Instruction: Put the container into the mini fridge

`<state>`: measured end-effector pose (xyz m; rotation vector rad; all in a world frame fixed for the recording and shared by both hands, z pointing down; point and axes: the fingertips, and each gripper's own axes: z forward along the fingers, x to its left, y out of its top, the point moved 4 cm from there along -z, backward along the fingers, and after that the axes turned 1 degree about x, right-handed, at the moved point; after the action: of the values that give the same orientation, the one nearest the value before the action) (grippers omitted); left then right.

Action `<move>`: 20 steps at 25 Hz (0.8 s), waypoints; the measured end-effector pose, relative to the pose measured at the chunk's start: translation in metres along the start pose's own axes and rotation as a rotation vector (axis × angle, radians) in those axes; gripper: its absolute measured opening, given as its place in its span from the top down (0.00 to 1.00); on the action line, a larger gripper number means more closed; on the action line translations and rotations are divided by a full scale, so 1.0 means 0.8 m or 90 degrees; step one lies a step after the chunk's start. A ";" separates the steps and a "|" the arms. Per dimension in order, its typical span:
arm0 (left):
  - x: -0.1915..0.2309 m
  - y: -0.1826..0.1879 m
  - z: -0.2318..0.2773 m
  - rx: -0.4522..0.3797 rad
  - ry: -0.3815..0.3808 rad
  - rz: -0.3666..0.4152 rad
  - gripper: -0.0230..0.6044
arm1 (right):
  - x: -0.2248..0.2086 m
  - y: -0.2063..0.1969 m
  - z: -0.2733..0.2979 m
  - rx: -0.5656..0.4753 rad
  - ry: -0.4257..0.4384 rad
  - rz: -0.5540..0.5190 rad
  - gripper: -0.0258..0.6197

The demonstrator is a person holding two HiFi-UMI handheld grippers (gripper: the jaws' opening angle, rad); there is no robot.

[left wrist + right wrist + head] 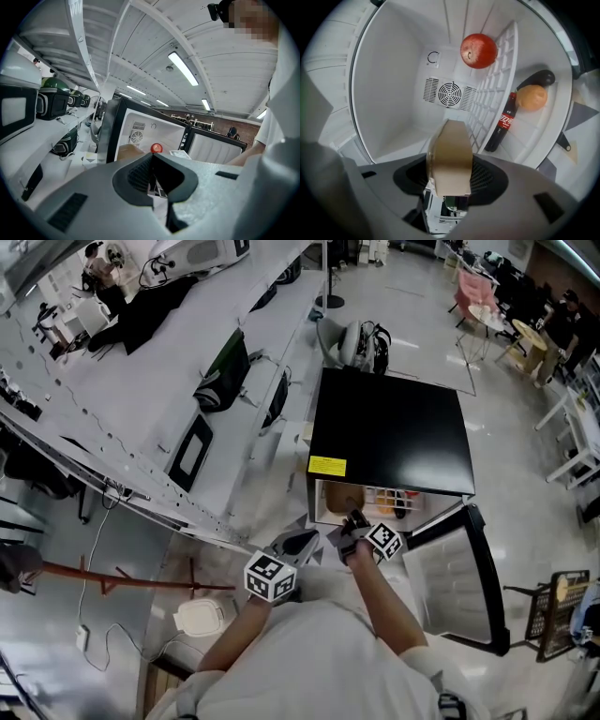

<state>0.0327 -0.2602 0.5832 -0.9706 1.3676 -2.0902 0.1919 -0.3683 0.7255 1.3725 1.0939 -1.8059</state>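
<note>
The black mini fridge [389, 432] stands with its door [455, 582] swung open to the right. My right gripper [450, 171] is shut on a brown cardboard container [449, 159] and holds it tilted on edge just inside the white fridge cavity [389, 93]. From the head view the container [343, 500] sits at the left of the fridge mouth, in front of my right gripper [354, 521]. My left gripper [300, 545] hangs back outside the fridge, low and to the left. In its own view the left gripper [153, 161] has its jaws together with nothing between them.
Inside the fridge are a red apple [478, 50], a cola bottle [502, 124], an orange [531, 97] and a dark fruit [541, 78] beside a wire shelf [494, 89]. White shelving with bags [223, 376] runs along the left. A white round object [199, 617] lies on the floor.
</note>
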 end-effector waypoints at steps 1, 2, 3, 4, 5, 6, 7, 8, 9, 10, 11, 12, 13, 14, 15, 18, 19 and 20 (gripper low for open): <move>0.000 0.000 -0.001 0.000 0.001 0.000 0.96 | -0.003 -0.001 0.002 0.001 -0.002 0.011 0.62; 0.001 0.000 -0.001 0.001 0.001 0.001 0.96 | -0.006 -0.003 0.004 0.003 -0.006 0.019 0.61; 0.001 0.000 -0.001 0.002 0.002 0.002 0.96 | -0.008 -0.005 0.006 0.006 -0.012 0.024 0.61; 0.001 0.000 -0.002 0.002 0.002 0.003 0.96 | -0.010 -0.007 0.008 0.010 -0.019 0.027 0.61; 0.001 0.000 -0.002 0.003 0.002 0.003 0.96 | -0.011 -0.008 0.010 0.014 -0.025 0.030 0.61; 0.001 0.000 -0.003 0.003 0.003 0.003 0.96 | -0.013 -0.010 0.011 0.017 -0.029 0.033 0.60; 0.002 0.000 -0.003 0.004 0.003 0.002 0.96 | -0.015 -0.011 0.013 0.021 -0.032 0.037 0.60; 0.002 -0.001 -0.004 0.004 0.003 0.002 0.96 | -0.017 -0.012 0.015 0.024 -0.034 0.042 0.59; 0.003 -0.001 -0.004 0.005 0.003 0.002 0.96 | -0.020 -0.013 0.016 0.027 -0.035 0.047 0.58; 0.004 -0.002 -0.004 0.006 0.003 0.003 0.96 | -0.022 -0.013 0.018 0.030 -0.036 0.052 0.57; 0.004 -0.002 -0.004 0.006 0.002 0.003 0.96 | -0.024 -0.013 0.020 0.034 -0.034 0.057 0.55; 0.004 -0.003 -0.004 0.007 0.001 0.003 0.96 | -0.025 -0.013 0.022 0.039 -0.031 0.064 0.51; 0.004 -0.003 -0.004 0.007 -0.001 0.003 0.96 | -0.025 -0.013 0.023 0.043 -0.027 0.070 0.49; 0.003 -0.002 -0.004 0.008 -0.002 0.004 0.96 | -0.025 -0.013 0.024 0.048 -0.024 0.073 0.48; 0.002 -0.003 -0.003 0.009 -0.004 0.004 0.96 | -0.025 -0.013 0.023 0.051 -0.023 0.073 0.47; 0.001 -0.004 -0.002 0.012 -0.009 0.004 0.96 | -0.023 -0.014 0.018 0.056 -0.025 0.061 0.43; 0.001 -0.004 -0.002 0.013 -0.011 0.004 0.96 | -0.022 -0.014 0.016 0.056 -0.025 0.058 0.42; 0.000 -0.005 -0.001 0.014 -0.012 0.004 0.96 | -0.022 -0.014 0.014 0.055 -0.025 0.056 0.41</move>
<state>0.0319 -0.2584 0.5865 -0.9738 1.3341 -2.0813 0.1823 -0.3731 0.7468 1.4078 0.9301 -1.8273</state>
